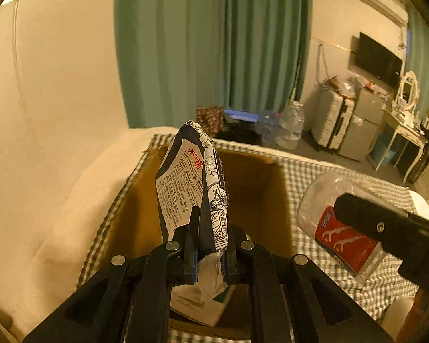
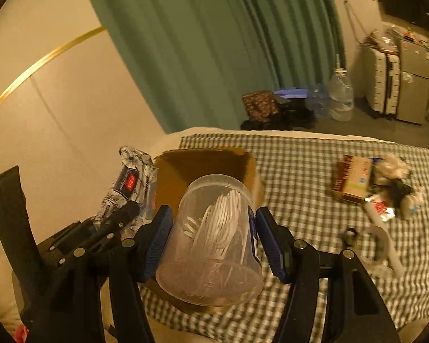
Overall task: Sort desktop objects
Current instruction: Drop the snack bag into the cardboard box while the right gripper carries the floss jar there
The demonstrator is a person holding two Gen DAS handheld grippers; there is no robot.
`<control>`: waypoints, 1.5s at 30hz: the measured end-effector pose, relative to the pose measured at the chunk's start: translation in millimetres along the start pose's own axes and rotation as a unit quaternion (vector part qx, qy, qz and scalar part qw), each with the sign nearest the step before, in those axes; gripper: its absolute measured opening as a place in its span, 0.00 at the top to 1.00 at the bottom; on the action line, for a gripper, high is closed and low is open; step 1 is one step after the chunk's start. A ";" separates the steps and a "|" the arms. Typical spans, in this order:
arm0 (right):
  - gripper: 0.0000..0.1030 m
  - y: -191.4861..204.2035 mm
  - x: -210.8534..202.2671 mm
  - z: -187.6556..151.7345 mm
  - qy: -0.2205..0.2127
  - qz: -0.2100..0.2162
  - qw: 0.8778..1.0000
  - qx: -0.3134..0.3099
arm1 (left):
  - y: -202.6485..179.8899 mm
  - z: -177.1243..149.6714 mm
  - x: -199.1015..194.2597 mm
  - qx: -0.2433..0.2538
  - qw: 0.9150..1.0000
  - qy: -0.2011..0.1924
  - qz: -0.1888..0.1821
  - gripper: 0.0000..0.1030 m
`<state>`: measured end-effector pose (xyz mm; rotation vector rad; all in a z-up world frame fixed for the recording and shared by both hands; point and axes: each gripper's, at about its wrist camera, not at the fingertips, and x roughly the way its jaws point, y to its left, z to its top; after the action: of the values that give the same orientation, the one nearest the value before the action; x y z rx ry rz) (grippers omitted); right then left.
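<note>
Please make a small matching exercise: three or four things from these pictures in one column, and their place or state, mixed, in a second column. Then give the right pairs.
Things:
1. snack packet
2. clear jar of floss picks
3. cardboard box
4. small pile of items

Places or states:
A. lying loose on the checked cloth
B. clamped in the right gripper
C. open, on the checked cloth
D. pinched in the left gripper

Pairs: 1-D, 2-B, 3-C, 4-A
</note>
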<state>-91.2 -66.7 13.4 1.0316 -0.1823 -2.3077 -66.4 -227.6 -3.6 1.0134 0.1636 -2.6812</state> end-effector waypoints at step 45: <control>0.29 -111.6 -99.4 -20.8 -0.050 -0.081 0.995 0.014 | -140.2 -46.3 -35.0 0.018 0.999 0.003 -0.044 0.04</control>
<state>-76.7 83.2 22.8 0.9784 -0.1781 -2.5116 -52.5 -76.9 -13.7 1.0479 0.1636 -2.7697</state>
